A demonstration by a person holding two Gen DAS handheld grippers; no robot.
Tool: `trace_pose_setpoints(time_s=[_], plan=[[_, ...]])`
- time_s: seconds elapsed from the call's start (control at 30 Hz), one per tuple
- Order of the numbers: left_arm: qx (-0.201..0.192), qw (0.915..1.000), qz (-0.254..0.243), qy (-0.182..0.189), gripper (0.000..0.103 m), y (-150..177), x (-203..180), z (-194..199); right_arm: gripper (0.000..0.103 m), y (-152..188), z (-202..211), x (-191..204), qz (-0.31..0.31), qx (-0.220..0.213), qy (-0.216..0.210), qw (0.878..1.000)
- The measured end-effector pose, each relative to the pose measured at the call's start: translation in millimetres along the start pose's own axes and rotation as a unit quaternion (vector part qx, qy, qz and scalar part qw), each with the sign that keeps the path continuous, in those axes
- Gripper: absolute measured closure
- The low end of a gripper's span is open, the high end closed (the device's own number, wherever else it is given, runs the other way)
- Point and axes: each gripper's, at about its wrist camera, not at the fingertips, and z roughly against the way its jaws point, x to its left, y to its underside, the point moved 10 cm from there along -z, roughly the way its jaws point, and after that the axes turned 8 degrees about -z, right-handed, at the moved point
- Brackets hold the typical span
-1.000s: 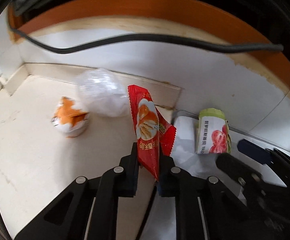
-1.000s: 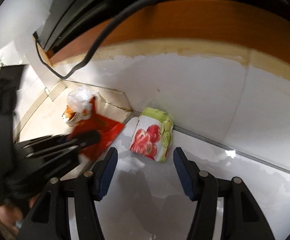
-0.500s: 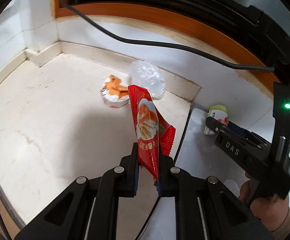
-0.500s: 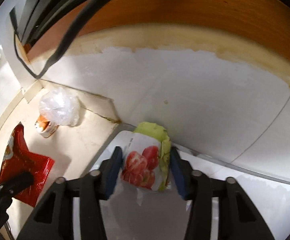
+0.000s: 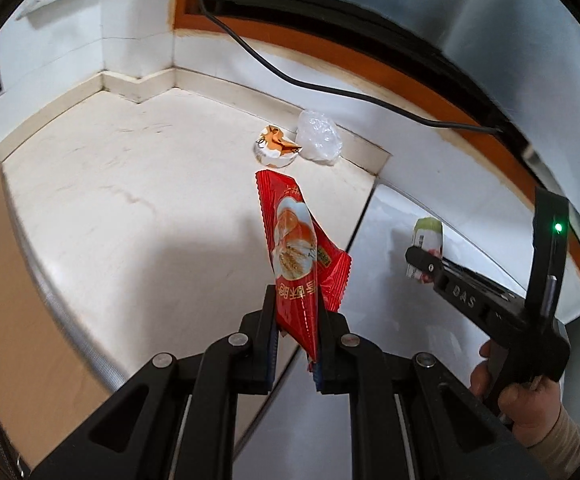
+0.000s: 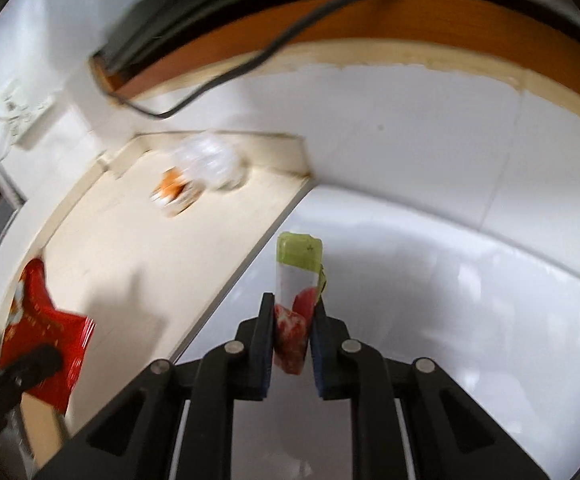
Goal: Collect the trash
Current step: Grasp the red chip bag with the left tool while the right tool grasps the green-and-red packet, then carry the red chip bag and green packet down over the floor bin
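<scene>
Your left gripper (image 5: 294,322) is clenched on the red snack wrapper (image 5: 295,246), which stands up from between the fingers, clear of the cream counter (image 5: 138,208). Your right gripper (image 6: 293,334) has its jaws pressed on the green and white packet (image 6: 295,280); the packet's red lower part is squeezed between the pads and its green top points away from you, above the white surface (image 6: 469,300) that begins at the counter's right edge.

Only the left view shows your right hand (image 5: 525,396) around the handle of the right gripper, and a green light on that handle. It also shows sharply the orange and white wrapper (image 5: 276,148) and the crumpled clear plastic (image 5: 318,141), just beside each other at the counter's back edge, against the low ledge. In the right view these two are blurred. The right view shows the red wrapper from its side, at the counter's left edge, with a black finger on it.
</scene>
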Motion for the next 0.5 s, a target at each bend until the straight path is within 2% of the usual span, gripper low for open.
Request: trace_pose_setpoints(time_s=[0.27, 0.5], plan=[[-0.003, 0.9999, -0.007, 0.015, 0.092, 52, 4, 62, 0.088, 55, 73, 40, 0.022, -0.011, -0.023, 0.999], [-0.002, 0.9991, -0.03, 0.028, 0.092, 101, 7, 106, 0.088, 125, 133, 68, 0.041, -0.006, -0.028, 0.999]])
